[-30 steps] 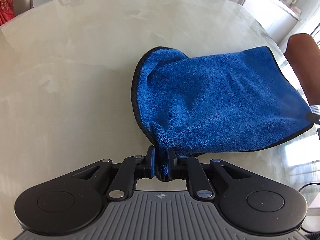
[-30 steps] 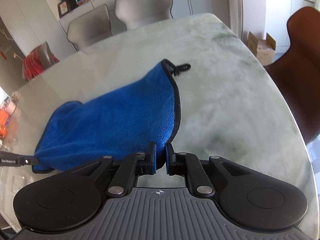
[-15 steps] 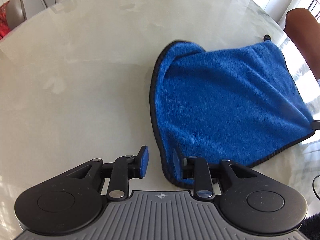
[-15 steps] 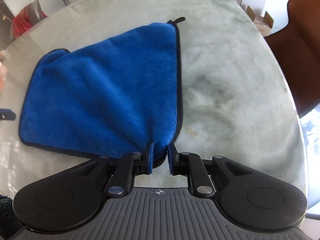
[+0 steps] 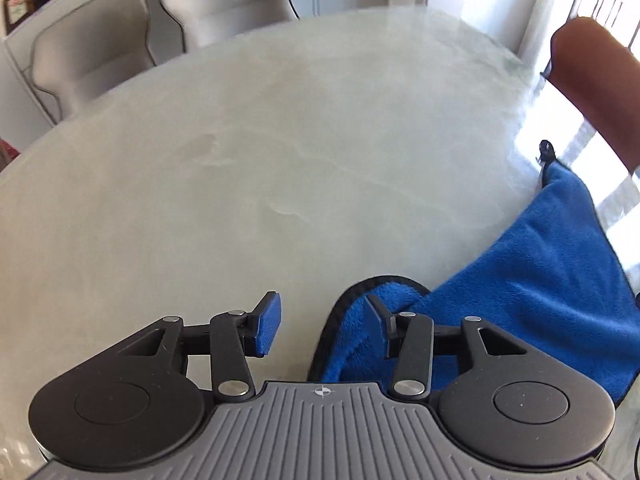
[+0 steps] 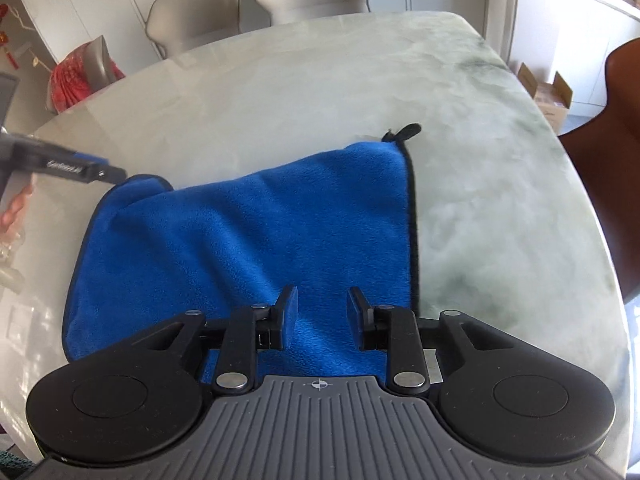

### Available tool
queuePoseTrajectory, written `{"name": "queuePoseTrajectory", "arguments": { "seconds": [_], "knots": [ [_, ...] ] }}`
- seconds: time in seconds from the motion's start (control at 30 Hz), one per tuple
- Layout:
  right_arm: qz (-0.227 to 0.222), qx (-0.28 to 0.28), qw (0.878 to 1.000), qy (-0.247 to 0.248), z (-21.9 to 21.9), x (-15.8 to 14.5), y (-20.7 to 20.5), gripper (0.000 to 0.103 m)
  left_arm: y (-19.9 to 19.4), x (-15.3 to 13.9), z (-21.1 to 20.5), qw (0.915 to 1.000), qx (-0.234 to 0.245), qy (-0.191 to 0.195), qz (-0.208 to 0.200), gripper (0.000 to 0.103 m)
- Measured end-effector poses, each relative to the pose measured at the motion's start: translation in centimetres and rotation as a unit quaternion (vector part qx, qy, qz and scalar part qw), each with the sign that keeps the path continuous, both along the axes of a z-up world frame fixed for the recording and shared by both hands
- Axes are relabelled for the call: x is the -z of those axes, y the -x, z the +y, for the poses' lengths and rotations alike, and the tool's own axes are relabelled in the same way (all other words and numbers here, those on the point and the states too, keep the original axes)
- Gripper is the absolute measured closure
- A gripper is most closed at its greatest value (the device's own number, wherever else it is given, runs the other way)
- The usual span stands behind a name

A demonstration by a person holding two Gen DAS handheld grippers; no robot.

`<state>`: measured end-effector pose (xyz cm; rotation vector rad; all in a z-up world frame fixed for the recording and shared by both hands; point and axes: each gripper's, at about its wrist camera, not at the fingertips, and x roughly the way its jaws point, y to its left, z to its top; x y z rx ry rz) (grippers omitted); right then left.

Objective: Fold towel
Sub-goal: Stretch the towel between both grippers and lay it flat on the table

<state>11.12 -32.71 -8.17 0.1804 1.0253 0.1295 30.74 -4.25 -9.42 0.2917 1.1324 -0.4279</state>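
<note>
A blue towel (image 6: pixel 248 240) with black trim lies flat on the pale marble table (image 6: pixel 320 80). Its hanging loop (image 6: pixel 404 131) sticks out at the far right corner. My right gripper (image 6: pixel 320 312) is open and empty, just above the towel's near edge. In the left wrist view the towel (image 5: pixel 520 280) lies at the lower right, with its rounded corner under the right finger. My left gripper (image 5: pixel 320 320) is open and empty, beside that corner. The left gripper's finger (image 6: pixel 80 170) shows at the towel's far left corner in the right wrist view.
Two grey chairs (image 6: pixel 256 4) stand at the table's far side. A brown chair (image 6: pixel 608 168) stands at the right edge and also shows in the left wrist view (image 5: pixel 596 92). A cardboard box (image 6: pixel 548 94) sits on the floor beyond it.
Both grippers held the towel's corners, laid it flat, then opened. The left let go first, the right after. Both have tilted up and drawn back slightly.
</note>
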Motion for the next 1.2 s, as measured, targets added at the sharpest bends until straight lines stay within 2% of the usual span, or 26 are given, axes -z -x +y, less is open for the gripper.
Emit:
{"name": "queuePoseTrajectory", "arguments": {
  "seconds": [0.1,0.27,0.33,0.43,0.5,0.53,0.57,0.6,0.67,0.8,0.9,1.0,1.1,1.2],
  "knots": [
    [0.005,0.004,1.0,-0.006,0.2,0.3,-0.3,0.075,-1.4,1.1,0.1,0.9991,0.008,0.009,0.042,0.055],
    [0.013,0.015,1.0,-0.013,0.0,0.9,-0.7,0.075,-2.6,1.9,0.2,0.9923,0.033,0.065,0.1,0.054],
    [0.016,0.017,1.0,-0.015,0.1,1.1,-0.8,0.075,-2.8,2.0,0.2,0.9903,0.04,0.072,0.112,0.054],
    [0.017,0.015,1.0,-0.016,0.2,1.2,-0.8,0.075,-2.9,1.9,0.4,0.9914,0.047,0.065,0.104,0.058],
    [0.017,0.014,1.0,-0.016,0.4,1.2,-0.8,0.075,-2.8,1.8,0.6,0.9913,0.052,0.068,0.1,0.072],
    [0.016,0.013,1.0,-0.017,0.4,1.2,-0.8,0.075,-2.7,1.7,0.7,0.9911,0.055,0.07,0.099,0.088],
    [0.016,0.013,1.0,-0.018,0.5,1.2,-0.7,0.075,-2.5,1.5,0.8,0.9911,0.057,0.071,0.097,0.097],
    [0.016,0.012,1.0,-0.018,0.5,1.2,-0.7,0.075,-2.1,1.2,0.9,0.9915,0.059,0.07,0.093,0.1],
    [0.017,0.012,1.0,-0.018,0.6,1.2,-0.6,0.075,-1.7,0.6,1.0,0.9932,0.061,0.065,0.075,0.1],
    [0.018,0.007,1.0,-0.019,0.9,1.2,-0.6,0.075,-1.7,-0.6,2.3,0.9956,0.015,0.079,0.047,0.101],
    [0.018,0.003,1.0,-0.019,1.1,1.2,-0.6,0.075,-1.4,-2.1,6.0,0.9907,-0.05,0.125,0.025,0.101],
    [0.019,-0.001,1.0,-0.019,1.3,1.3,-0.7,0.075,-0.6,-3.3,9.0,0.9876,-0.087,0.131,-0.009,0.101],
    [0.02,-0.004,1.0,-0.018,1.5,1.4,-1.0,0.075,-0.1,-3.6,11.4,0.9814,-0.122,0.148,-0.01,0.101],
    [0.016,-0.009,1.0,-0.019,1.6,1.5,-1.4,0.075,0.3,-3.0,12.1,0.981,-0.13,0.144,-0.01,0.1]
  ]
}}
